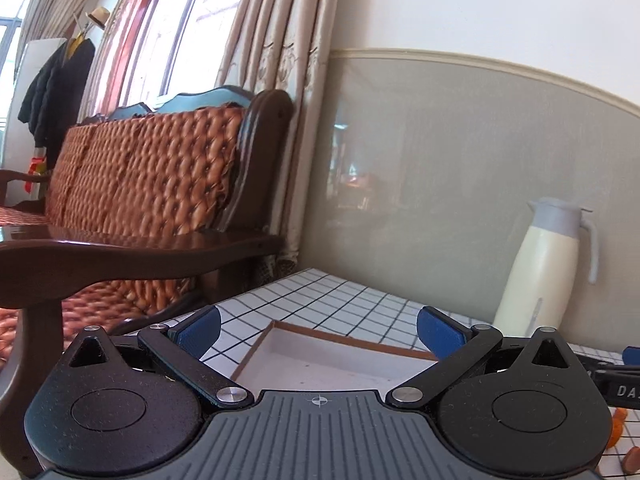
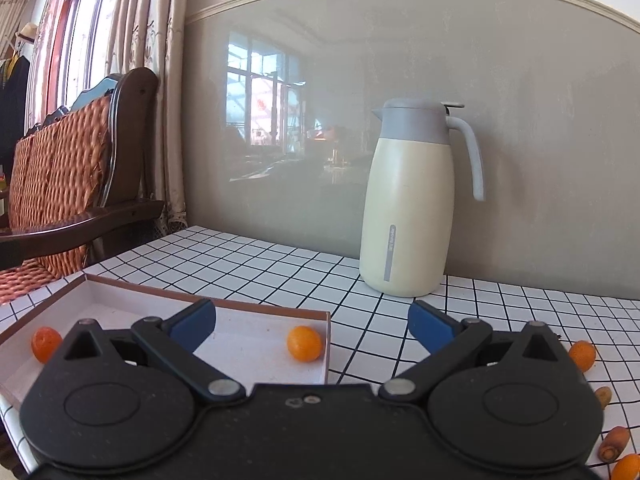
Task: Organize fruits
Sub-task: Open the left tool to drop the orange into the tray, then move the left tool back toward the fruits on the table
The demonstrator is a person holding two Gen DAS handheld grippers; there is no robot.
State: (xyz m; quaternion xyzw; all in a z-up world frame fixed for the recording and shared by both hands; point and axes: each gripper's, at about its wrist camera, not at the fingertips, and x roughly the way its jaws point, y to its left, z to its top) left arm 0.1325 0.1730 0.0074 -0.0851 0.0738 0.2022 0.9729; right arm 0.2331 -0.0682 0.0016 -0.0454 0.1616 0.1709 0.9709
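**Both grippers empty, two fruits boxed**

Your left gripper [image 1: 319, 330] and right gripper [image 2: 312, 326] stand spread wide with nothing between the blue pads. Two orange fruits [image 2: 305, 343] already lie in the shallow box [image 2: 256, 312], well apart, likely so they stay sorted; more loose fruits [image 2: 582, 355] wait on the checked tablecloth [image 2: 280, 264] to your right. A cream jug [image 2: 412, 208] stands by the grey wall, and a wooden sofa [image 1: 152, 184] sits under the curtained window.
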